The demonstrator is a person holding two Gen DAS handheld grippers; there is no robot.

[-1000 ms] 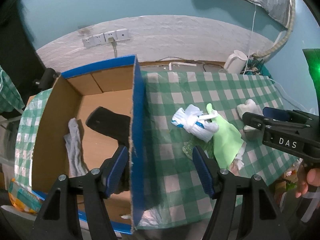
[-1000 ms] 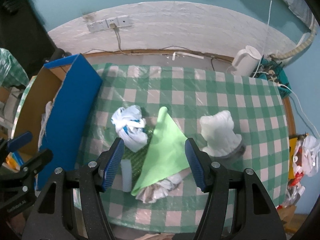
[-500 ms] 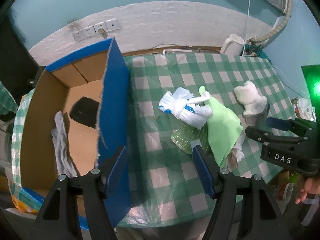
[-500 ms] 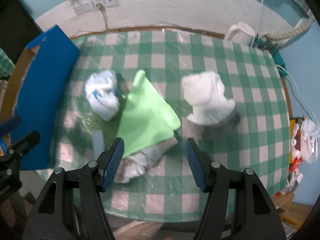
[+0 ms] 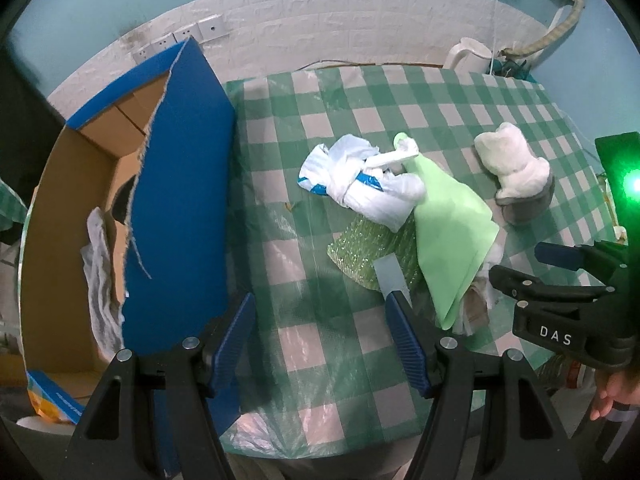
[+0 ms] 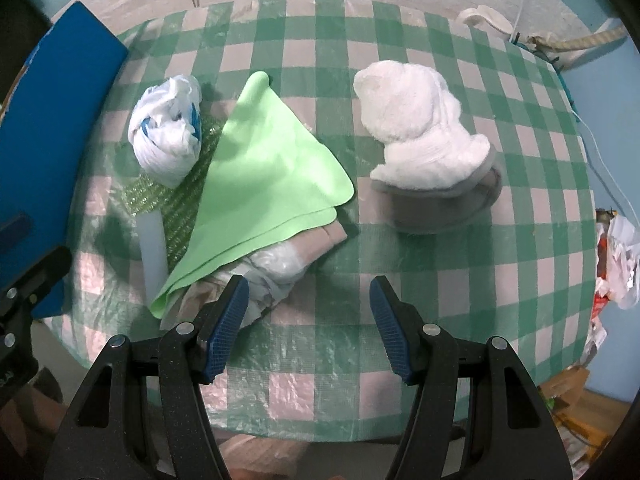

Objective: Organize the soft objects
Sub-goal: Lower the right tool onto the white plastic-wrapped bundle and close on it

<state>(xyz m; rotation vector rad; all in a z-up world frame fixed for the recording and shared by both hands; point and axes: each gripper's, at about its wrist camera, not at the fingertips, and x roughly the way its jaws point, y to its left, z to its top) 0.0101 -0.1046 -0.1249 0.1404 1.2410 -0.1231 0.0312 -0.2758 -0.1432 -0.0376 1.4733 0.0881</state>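
Note:
On the green checked tablecloth (image 6: 340,60) lie a knotted white and blue plastic bag (image 6: 168,132) (image 5: 360,184), a folded light green cloth (image 6: 264,172) (image 5: 448,220) over a glittery green bubble pouch (image 5: 368,252) and a crumpled white bag (image 6: 272,272), and a fluffy white and grey slipper (image 6: 424,152) (image 5: 516,176). My right gripper (image 6: 308,304) hangs open above the table's near edge, between cloth and slipper, holding nothing. My left gripper (image 5: 320,328) is open and empty over the cloth beside the blue cardboard box (image 5: 180,200).
Inside the box lie a white rag (image 5: 100,272) and a dark item (image 5: 122,196), mostly hidden by the torn flap. A white kettle (image 5: 468,52) and cables sit at the table's far right. Wall sockets (image 5: 180,38) are behind. Crumpled bags (image 6: 616,256) lie off the right edge.
Both grippers have sunk toward the table. The left view slid right from over the box to over the tablecloth. The right view now looks straight down, the pile and slipper larger.

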